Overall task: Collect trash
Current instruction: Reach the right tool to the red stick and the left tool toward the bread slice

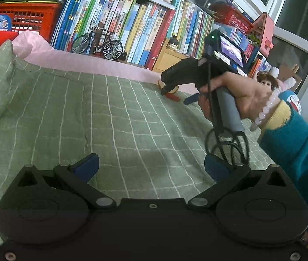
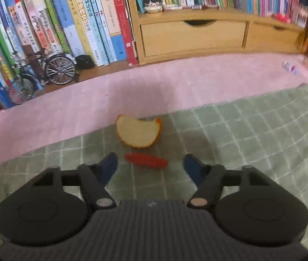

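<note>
A curved piece of orange peel lies on the green checked cloth, right at the border with the pink cloth. Just in front of it lies a small red scrap. My right gripper is open, its blue pads either side of the red scrap and just above it. In the left wrist view a hand holds the right gripper over the red scrap. My left gripper is open over bare green cloth, holding nothing. A tiny pale wrapper lies far right on the pink cloth.
Rows of upright books line the back, with a model bicycle and a wooden drawer unit carrying a small figurine. A red crate stands back left and a doll at the right. A teal sleeve crosses the right side.
</note>
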{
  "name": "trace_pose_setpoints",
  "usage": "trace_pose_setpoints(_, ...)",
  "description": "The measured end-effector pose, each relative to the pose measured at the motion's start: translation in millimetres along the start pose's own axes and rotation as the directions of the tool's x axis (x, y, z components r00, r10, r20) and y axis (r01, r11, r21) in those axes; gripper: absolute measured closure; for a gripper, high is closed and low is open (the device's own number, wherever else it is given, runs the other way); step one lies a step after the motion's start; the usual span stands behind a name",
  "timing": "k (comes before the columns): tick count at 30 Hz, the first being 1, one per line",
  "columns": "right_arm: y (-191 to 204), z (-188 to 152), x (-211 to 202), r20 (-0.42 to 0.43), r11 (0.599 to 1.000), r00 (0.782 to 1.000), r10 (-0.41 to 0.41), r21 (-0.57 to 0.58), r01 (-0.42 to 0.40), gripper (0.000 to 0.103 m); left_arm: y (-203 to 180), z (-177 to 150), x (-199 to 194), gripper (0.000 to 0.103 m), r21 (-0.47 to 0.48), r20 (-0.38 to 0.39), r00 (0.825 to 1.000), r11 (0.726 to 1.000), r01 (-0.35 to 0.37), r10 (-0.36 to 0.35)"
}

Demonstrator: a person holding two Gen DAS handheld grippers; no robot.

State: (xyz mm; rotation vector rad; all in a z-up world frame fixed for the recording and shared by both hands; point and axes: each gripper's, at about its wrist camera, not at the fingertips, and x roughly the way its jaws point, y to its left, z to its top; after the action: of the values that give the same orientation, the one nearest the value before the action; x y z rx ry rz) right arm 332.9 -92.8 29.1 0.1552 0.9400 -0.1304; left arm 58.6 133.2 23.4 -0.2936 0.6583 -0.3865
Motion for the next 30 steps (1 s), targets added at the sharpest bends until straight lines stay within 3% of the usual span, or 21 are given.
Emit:
trace_pose_setpoints(2, 3, 0, -1, -0.002, 1.000, 1.000, 0.005, -0.006, -0.005, 0.036, -1, -2, 2, 0.000, 0.008, -0.005, 1.000, 1.000, -0.007, 0.007)
trace_pose_setpoints(6, 5, 0, -2, -0.001, 0.999, 0.999, 0.036, -0.016, -0.036, 0.055, -5, -5, 5, 0.000, 0.020, -0.016, 1.000, 1.000, -0.014, 0.015)
trace_pose_setpoints(10, 5, -1, -4, -0.006, 0.997, 0.999, 0.053, -0.060, -0.053, 0.056, -6, -7, 5, 0.000, 0.027, -0.018, 1.000, 1.000, -0.014, 0.014)
trace_pose_setpoints(18, -13, -14, -23, -0.014, 0.968, 0.985, 0.173, -0.180, -0.173, 0.056, -6, 0, 6, 0.000, 0.023, -0.031, 0.999, 0.999, -0.022, 0.023)
trace_pose_setpoints(25, -53, -44, -57, 0.039, 0.937, 0.976, 0.216, -0.288, -0.196, 0.055, -23, 40, 19, 0.000, 0.113, 0.007, 0.997, 0.991, -0.075, 0.074)
trace_pose_setpoints(30, -77, -63, -66, 0.053, 0.931, 0.964, 0.260, -0.279, -0.236, 0.055, -37, 81, 61, 0.001, 0.138, -0.027, 1.000, 0.990, -0.007, 0.011)
